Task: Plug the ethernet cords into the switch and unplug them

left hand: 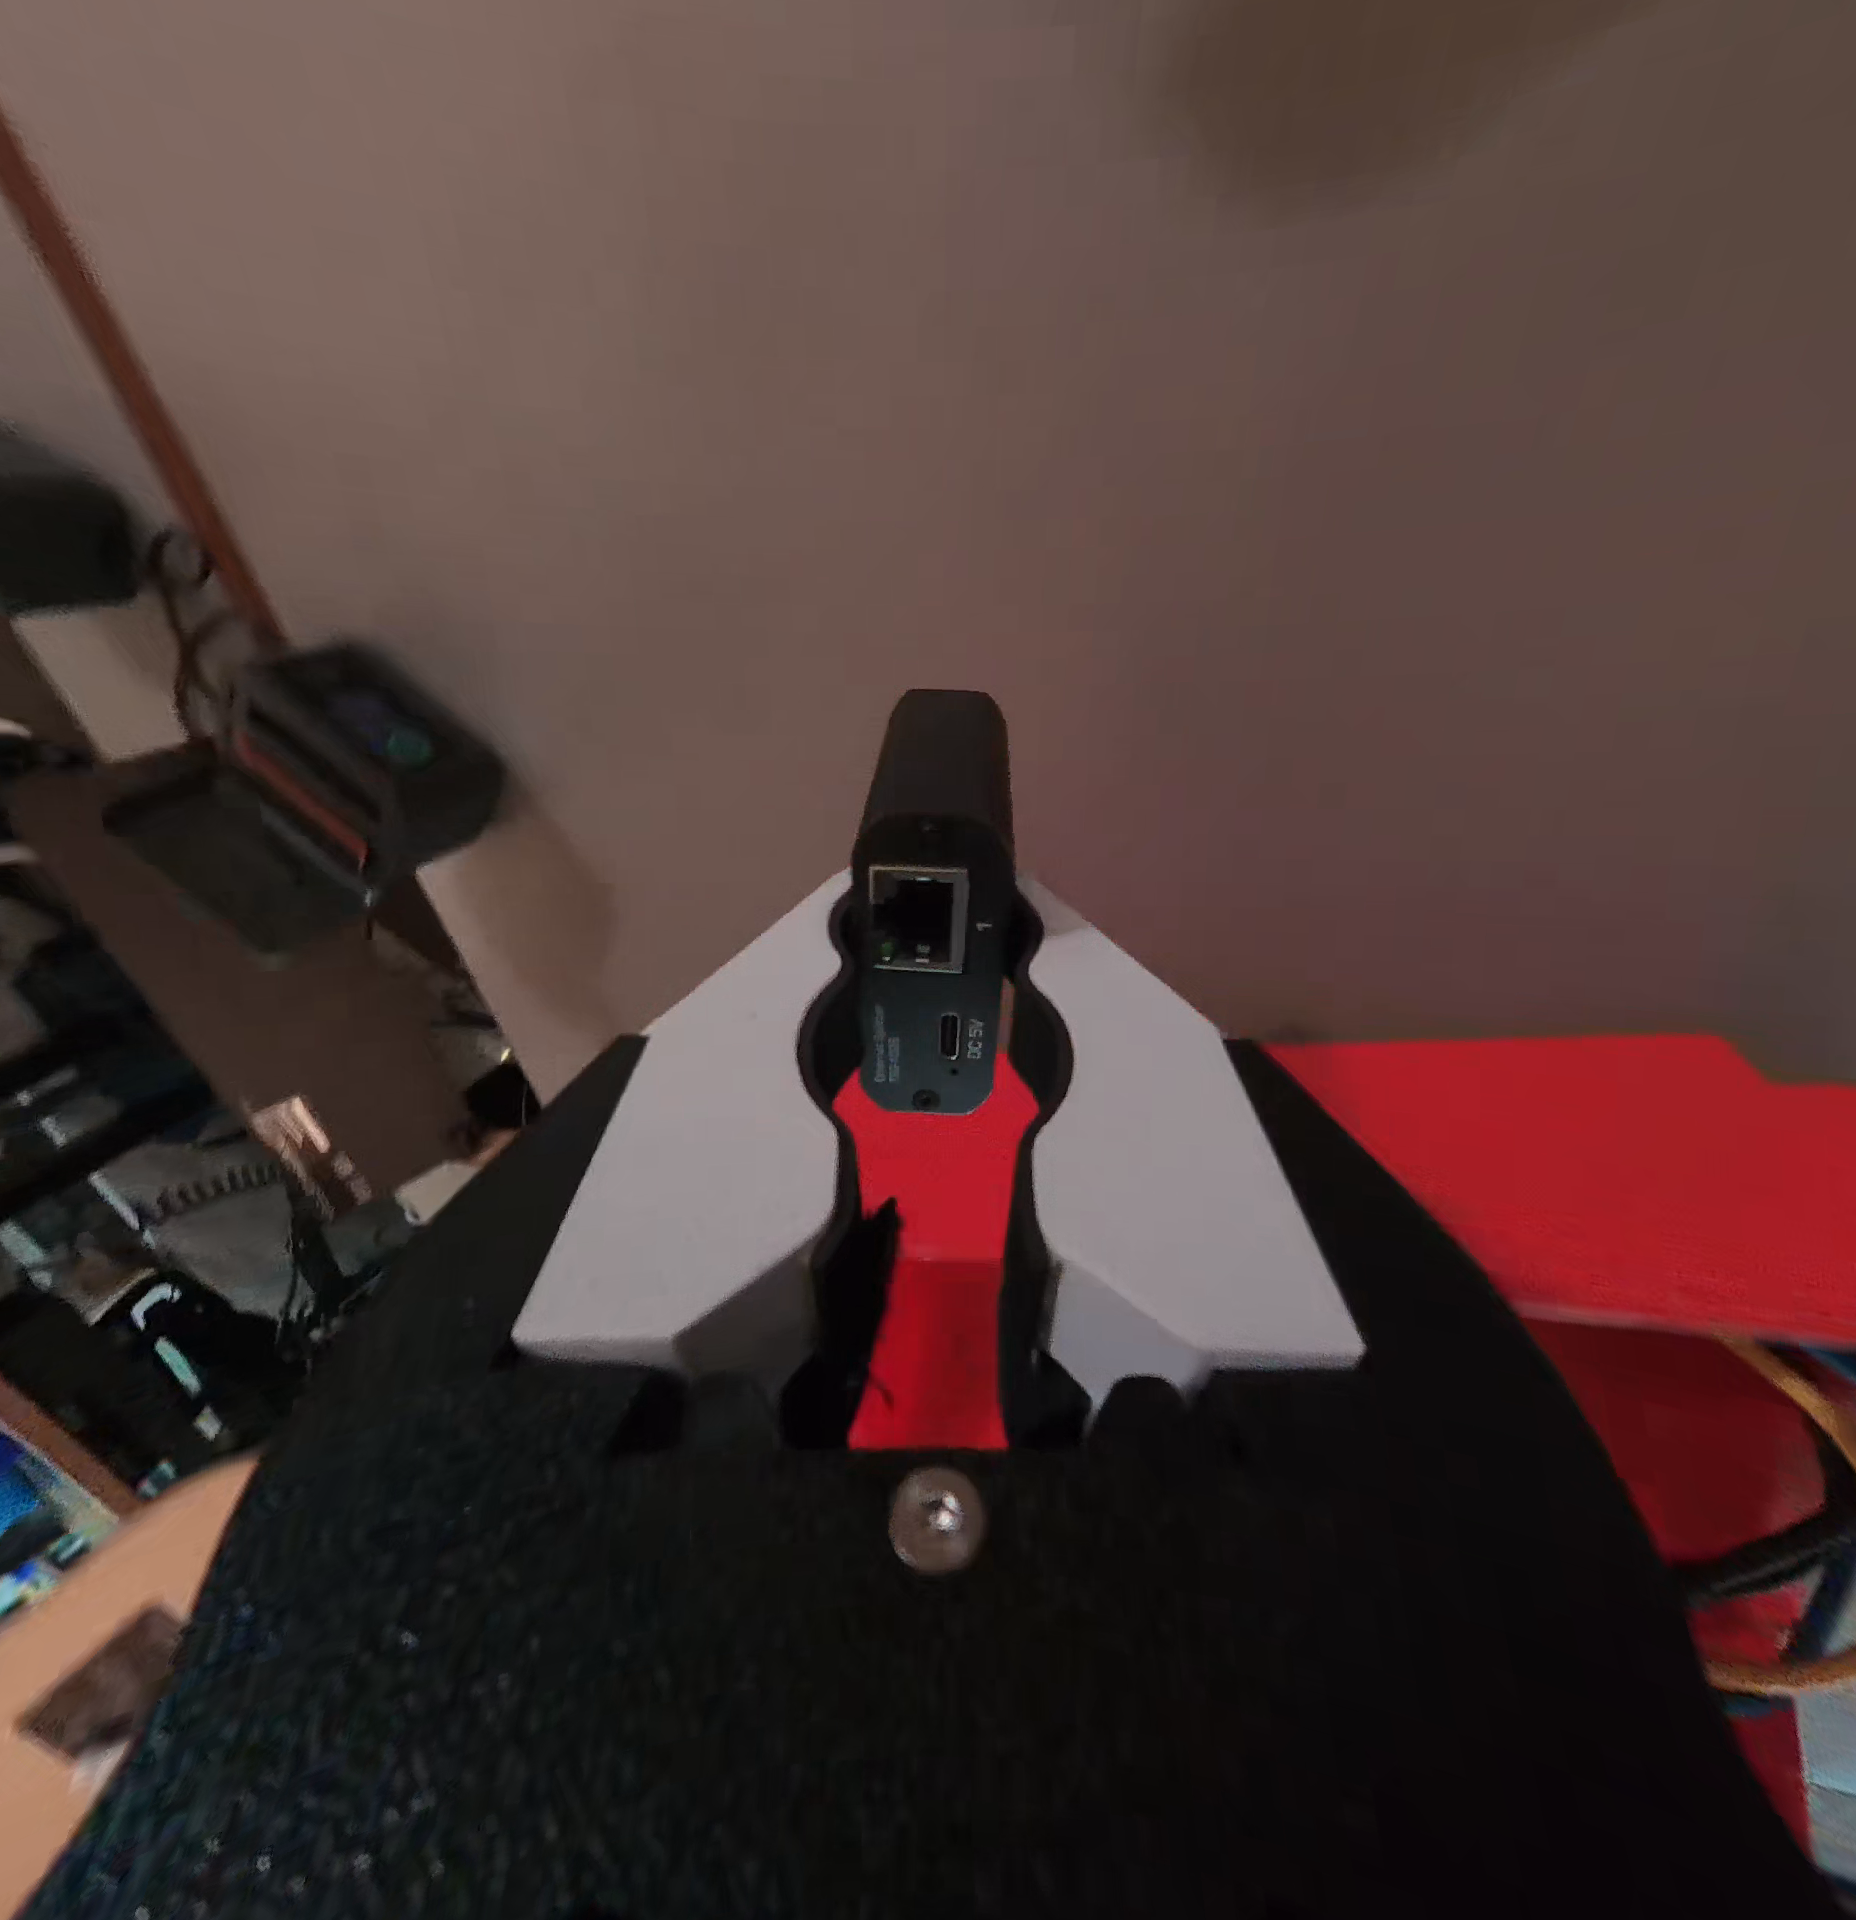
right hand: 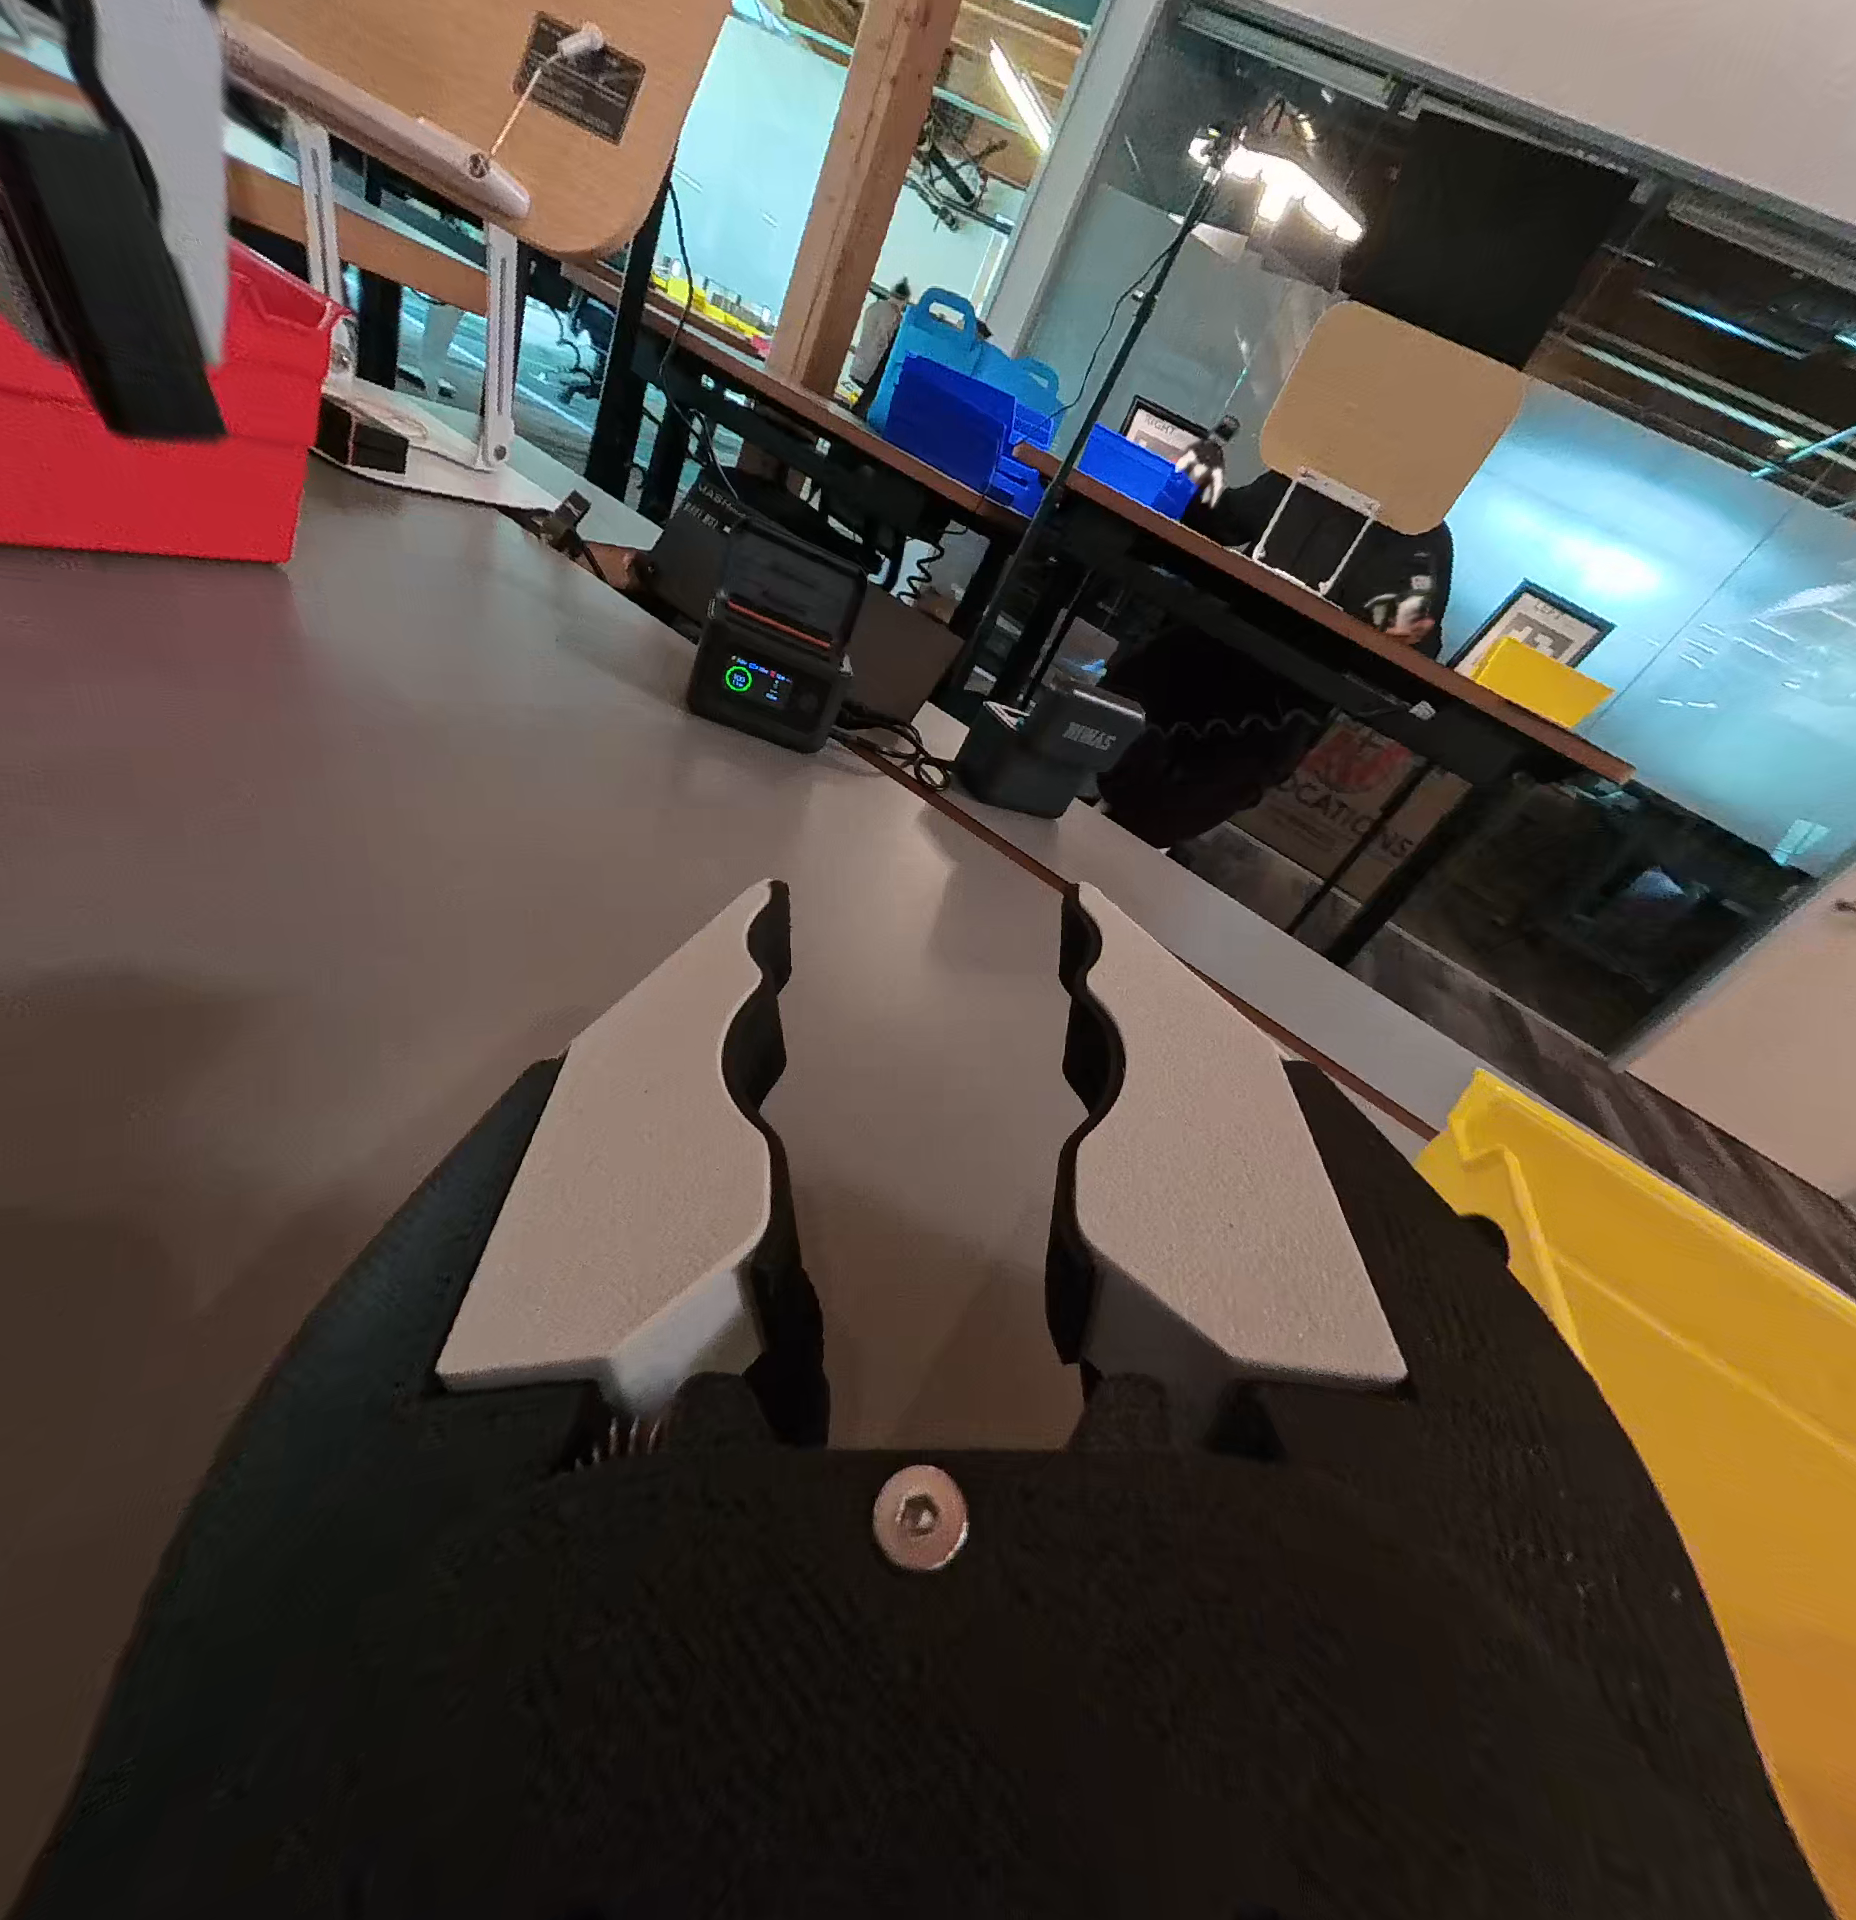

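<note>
In the left wrist view my left gripper (left hand: 932,904) is shut on a small black ethernet switch (left hand: 934,914) and holds it upright above a red bin (left hand: 1547,1174). The switch's end face shows one empty ethernet port and a small power socket. In the right wrist view my right gripper (right hand: 924,904) is open and empty, low over the grey table (right hand: 384,810). The left gripper shows at the top left of the right wrist view (right hand: 145,208), above the red bin (right hand: 155,457). No ethernet plug shows; coloured cords (left hand: 1828,1538) lie in the red bin at the right edge.
A yellow bin (right hand: 1713,1371) stands close at my right gripper's right side. A black power station (right hand: 778,644) and a dark charger (right hand: 1049,748) sit at the table's far edge, with cables. Other desks, blue bins (right hand: 965,405) and a seated person (right hand: 1360,582) are behind.
</note>
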`<state>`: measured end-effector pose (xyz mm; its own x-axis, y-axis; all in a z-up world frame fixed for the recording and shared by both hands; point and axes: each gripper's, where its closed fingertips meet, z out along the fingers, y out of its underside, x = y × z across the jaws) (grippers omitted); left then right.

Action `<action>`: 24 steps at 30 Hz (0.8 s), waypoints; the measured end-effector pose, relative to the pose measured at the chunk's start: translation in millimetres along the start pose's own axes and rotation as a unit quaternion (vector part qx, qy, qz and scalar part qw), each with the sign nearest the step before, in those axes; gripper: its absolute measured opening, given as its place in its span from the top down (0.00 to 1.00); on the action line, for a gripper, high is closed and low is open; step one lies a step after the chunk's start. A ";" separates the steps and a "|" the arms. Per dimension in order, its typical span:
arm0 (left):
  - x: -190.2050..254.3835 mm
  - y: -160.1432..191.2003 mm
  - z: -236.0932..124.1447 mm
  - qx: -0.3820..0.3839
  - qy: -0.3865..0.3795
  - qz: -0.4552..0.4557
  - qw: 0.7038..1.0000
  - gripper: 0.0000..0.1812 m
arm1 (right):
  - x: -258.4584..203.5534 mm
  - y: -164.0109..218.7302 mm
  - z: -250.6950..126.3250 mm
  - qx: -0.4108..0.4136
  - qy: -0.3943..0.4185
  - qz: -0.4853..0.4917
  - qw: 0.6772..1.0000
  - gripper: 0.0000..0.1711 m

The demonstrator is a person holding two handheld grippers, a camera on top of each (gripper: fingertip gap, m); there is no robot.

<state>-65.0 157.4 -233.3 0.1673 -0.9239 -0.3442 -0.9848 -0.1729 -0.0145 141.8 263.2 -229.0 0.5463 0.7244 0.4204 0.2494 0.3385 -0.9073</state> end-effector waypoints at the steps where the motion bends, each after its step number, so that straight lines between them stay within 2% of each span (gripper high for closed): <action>1: 0.2 -8.1 8.2 0.000 0.011 0.005 1.000 0.88 | 0.9 0.1 0.6 0.000 0.002 0.001 1.000 0.70; 9: 3.6 -38.5 52.4 0.002 0.079 -0.017 0.997 0.88 | -2.5 -6.8 9.0 0.014 -0.010 0.003 1.000 0.70; 24: 13.3 -29.4 89.9 -0.030 0.130 -0.032 0.991 0.88 | -6.6 -6.6 18.3 0.011 -0.020 0.020 1.000 0.71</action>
<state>-37.9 180.9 -321.8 0.2430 -0.9658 -0.0901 -0.9687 -0.2464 0.0295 121.9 267.2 -225.7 0.5233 0.7612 0.3832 0.2102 0.3204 -0.9236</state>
